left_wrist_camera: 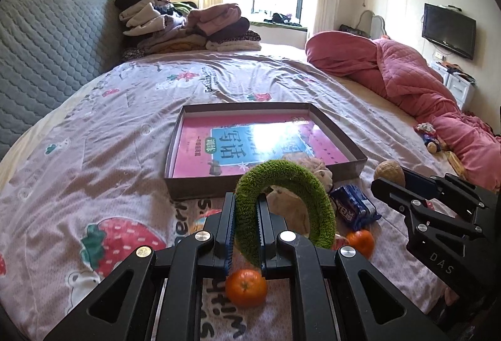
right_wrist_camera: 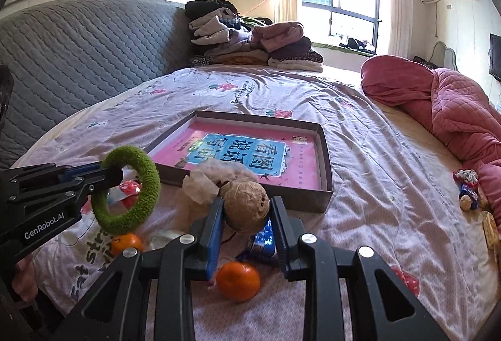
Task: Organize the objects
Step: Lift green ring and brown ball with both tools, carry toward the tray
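Observation:
My left gripper [left_wrist_camera: 245, 212] is shut on a fuzzy green ring [left_wrist_camera: 291, 181], which hangs upright above the bed. Seen from the right wrist view, that left gripper [right_wrist_camera: 109, 173] and the green ring [right_wrist_camera: 145, 184] are at the left. My right gripper [right_wrist_camera: 247, 214] is shut on a brown walnut-like ball [right_wrist_camera: 245, 203], lifted just in front of the shallow box. The box [left_wrist_camera: 343, 134] lies on the bedsheet with a pink book [left_wrist_camera: 238, 150] flat inside it. The right gripper [left_wrist_camera: 383, 184] and the ball [left_wrist_camera: 388, 172] also show in the left wrist view.
Below the grippers lie two oranges [right_wrist_camera: 238, 280] [right_wrist_camera: 125, 242], a blue snack packet [left_wrist_camera: 353, 206] and a beige scrunchie [right_wrist_camera: 203, 178]. A clothes pile [left_wrist_camera: 188, 28] sits at the back by the grey headboard [left_wrist_camera: 47, 53]. A pink quilt [left_wrist_camera: 407, 75] and small toys [right_wrist_camera: 468, 189] lie right.

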Action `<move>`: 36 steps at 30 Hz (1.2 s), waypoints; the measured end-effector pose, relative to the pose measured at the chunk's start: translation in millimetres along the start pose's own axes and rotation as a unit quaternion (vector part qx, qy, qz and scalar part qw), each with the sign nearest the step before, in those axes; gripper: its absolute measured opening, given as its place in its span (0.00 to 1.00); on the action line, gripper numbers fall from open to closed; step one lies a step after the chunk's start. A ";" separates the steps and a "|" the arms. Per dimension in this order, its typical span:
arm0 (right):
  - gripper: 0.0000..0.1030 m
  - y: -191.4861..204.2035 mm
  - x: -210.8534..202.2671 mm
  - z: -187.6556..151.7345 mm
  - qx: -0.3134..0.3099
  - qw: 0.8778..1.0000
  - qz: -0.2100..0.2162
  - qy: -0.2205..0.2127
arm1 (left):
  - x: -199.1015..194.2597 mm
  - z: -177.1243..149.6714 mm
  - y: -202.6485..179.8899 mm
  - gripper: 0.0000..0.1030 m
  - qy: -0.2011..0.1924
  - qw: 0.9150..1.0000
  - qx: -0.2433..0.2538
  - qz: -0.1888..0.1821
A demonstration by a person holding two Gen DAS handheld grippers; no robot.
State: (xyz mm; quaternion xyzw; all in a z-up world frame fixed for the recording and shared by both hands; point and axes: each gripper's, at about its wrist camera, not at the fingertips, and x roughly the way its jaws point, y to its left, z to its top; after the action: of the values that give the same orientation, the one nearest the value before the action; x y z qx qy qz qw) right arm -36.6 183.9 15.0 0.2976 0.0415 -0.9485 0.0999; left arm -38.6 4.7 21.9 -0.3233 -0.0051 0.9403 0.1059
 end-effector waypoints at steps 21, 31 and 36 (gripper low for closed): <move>0.29 -26.2 72.0 51.6 -0.017 0.999 -0.025 0.019 | 63.6 67.1 57.2 0.11 0.019 1.000 -0.021 0.006; 0.29 -34.9 106.5 57.9 -0.020 0.999 -0.024 0.042 | 108.6 78.6 67.6 0.11 0.046 0.999 -0.024 -0.002; 0.29 -42.8 122.8 56.9 -0.008 0.998 -0.016 0.061 | 123.3 78.3 63.6 0.12 0.061 0.998 -0.015 -0.009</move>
State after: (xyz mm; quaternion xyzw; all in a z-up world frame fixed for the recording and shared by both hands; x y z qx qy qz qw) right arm -176.1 197.6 -7.9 0.3534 0.0600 -0.9297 0.0848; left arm -193.5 -27.9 4.0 -0.3817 -0.0160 0.9176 0.1099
